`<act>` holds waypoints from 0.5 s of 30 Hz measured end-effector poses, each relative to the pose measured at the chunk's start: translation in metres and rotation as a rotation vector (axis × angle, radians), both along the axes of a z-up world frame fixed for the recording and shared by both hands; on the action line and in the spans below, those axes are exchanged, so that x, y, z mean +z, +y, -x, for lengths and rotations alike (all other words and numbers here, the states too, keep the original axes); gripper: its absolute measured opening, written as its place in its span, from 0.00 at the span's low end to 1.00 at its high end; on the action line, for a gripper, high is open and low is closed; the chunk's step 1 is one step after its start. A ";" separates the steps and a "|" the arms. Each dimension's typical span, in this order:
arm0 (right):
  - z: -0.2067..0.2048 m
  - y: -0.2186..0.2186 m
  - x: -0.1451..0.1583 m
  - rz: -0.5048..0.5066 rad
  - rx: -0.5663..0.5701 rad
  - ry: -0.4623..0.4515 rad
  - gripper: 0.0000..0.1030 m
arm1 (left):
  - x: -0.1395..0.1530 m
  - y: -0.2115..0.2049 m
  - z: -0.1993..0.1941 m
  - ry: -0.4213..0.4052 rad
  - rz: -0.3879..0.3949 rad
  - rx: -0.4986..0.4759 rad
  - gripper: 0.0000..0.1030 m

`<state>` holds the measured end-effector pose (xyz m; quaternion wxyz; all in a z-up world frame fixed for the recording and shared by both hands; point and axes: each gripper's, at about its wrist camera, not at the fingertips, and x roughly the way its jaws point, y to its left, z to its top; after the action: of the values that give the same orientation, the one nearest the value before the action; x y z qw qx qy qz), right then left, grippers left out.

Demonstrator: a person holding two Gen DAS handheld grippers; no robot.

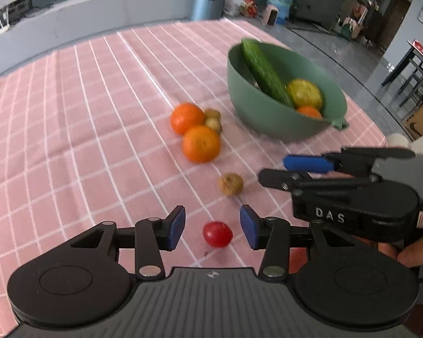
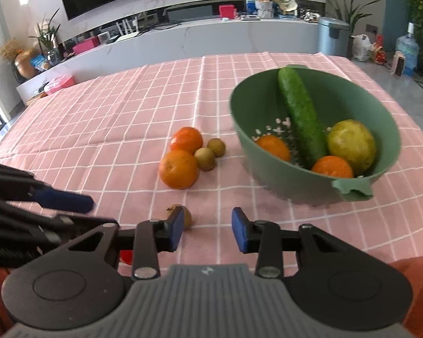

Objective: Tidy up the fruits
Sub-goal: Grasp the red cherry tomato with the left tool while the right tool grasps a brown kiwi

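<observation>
- The cherry tomato (image 1: 217, 234) lies on the pink checked cloth (image 1: 84, 112), between the left gripper's (image 1: 213, 229) wide-open fingers, untouched.
- Two oranges (image 2: 179, 169) and small brown fruits (image 2: 205, 158) cluster near the green bowl (image 2: 268, 174), which holds a cucumber (image 2: 300, 118).
- The right gripper (image 2: 207, 231) is open, empty; its body reads "DAS".

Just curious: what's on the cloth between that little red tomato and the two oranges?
One small brown fruit lies between the tomato and the oranges, with bare cloth around it. The left wrist view shows it.
</observation>
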<state>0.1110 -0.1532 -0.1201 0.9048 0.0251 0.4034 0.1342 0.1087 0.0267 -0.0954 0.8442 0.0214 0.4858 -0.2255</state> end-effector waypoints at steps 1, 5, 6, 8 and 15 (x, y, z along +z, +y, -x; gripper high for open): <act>0.000 0.002 -0.001 -0.006 0.010 -0.001 0.34 | -0.003 -0.001 0.000 0.009 0.001 -0.004 0.51; -0.004 0.008 -0.004 -0.021 0.043 0.006 0.32 | -0.014 -0.005 0.003 0.025 -0.012 -0.020 0.50; -0.005 0.009 -0.005 -0.031 0.049 0.010 0.32 | -0.016 -0.005 0.003 0.030 -0.009 -0.027 0.50; -0.008 0.010 -0.006 -0.045 0.061 0.011 0.32 | -0.019 -0.006 0.003 0.032 -0.004 -0.033 0.50; -0.020 0.020 -0.017 -0.050 0.081 0.060 0.32 | -0.033 -0.009 0.004 0.037 -0.025 -0.032 0.49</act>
<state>0.1312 -0.1335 -0.1372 0.8853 0.0352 0.4274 0.1798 0.1051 0.0181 -0.1289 0.8310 0.0354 0.5036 -0.2335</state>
